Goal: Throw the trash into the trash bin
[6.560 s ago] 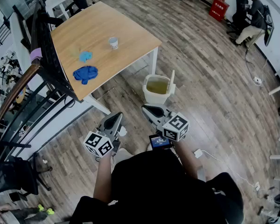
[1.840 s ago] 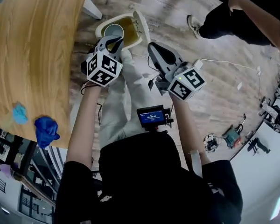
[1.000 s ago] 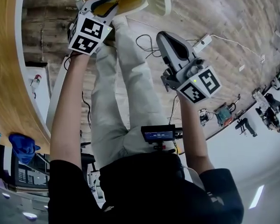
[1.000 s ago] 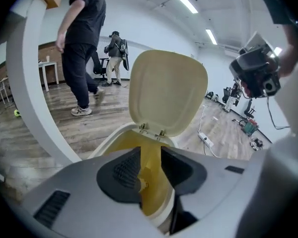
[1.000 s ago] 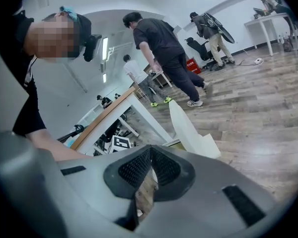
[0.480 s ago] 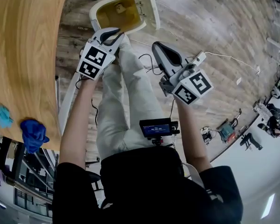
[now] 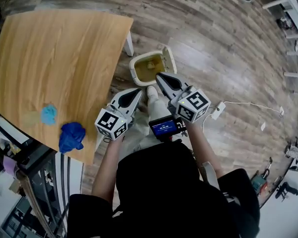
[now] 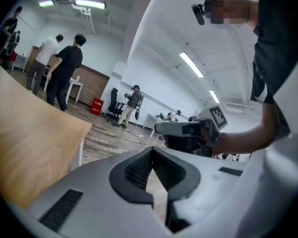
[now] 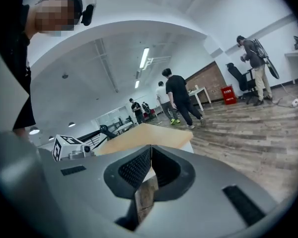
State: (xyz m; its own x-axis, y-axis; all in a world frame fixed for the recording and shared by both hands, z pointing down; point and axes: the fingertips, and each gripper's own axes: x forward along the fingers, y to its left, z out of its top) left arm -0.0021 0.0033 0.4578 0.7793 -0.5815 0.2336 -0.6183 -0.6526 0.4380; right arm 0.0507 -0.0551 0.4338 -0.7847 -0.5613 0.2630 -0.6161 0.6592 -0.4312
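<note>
Both pairs of jaws are pressed together with nothing between them. The left gripper (image 7: 137, 90) and right gripper (image 7: 159, 76) point toward the open trash bin (image 7: 133, 69). The bin stands on the floor (image 7: 213, 43) just ahead of and below their tips, by a corner of the surface (image 7: 54, 58).

2 pieces of trash lie on the surface, well to the left of the left jaws and behind their tips. They are a dark blue crumpled lump (image 7: 72, 137) and, just beside it and farther left, a smaller light blue scrap (image 7: 49, 114). Neither shows a clear long axis.

The left gripper is the nearer of the 2, so the next pickup likely falls to it, swinging left, away from the bin.
</note>
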